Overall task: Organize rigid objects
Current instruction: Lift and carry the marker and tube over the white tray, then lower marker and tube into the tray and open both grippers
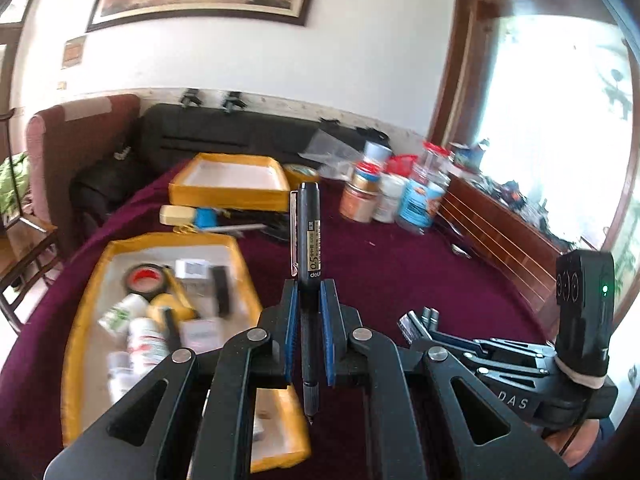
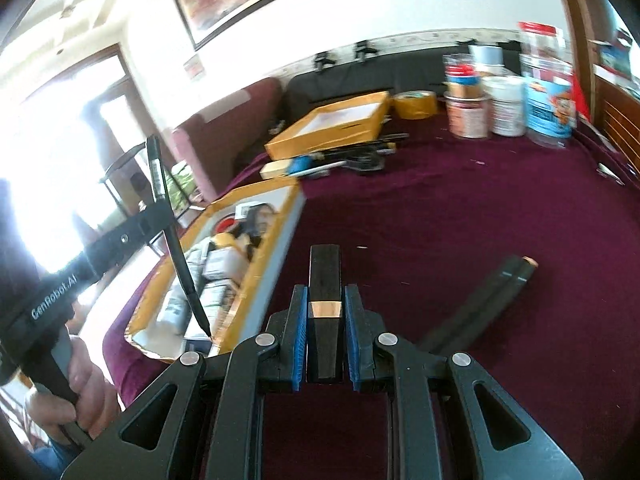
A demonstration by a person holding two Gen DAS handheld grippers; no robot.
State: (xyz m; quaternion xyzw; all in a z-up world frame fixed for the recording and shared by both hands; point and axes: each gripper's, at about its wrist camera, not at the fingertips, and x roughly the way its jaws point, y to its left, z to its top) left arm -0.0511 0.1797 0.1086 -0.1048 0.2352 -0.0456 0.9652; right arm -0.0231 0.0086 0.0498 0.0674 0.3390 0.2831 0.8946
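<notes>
Two grippers mid-sort above a worktop (image 2: 460, 208) draped in maroon cloth, each already loaded. Left gripper (image 1: 308, 304) with jaws closed tight on a black gel pen with a clip and a white-and-gold label (image 1: 307, 236), held upright, tip pointing down, above the near edge of a yellow-rimmed tray with a white floor (image 1: 90, 292). Right gripper (image 2: 325, 312) with jaws pinched on a flat black bar with a copper-coloured band (image 2: 325, 280), lifted clear of the cloth.

Partly filled already, that near tray: a red-cored roll of black tape (image 1: 145, 278), white bottles and small boxes, blurred. Apparently bare, a second yellow-rimmed tray farther back (image 1: 230, 184).

Still loose on the cloth: a pair of black bars with a copper end (image 2: 496, 292) just right of the right gripper, a jumble of tools and a blue item (image 2: 340, 160) between the trays, a yellow tape roll (image 2: 414, 104), plus a cluster of jars and tins (image 2: 508, 96) at the far edge.

By the look of it, roughly midway, with both held items yet to be set down and several more waiting.
</notes>
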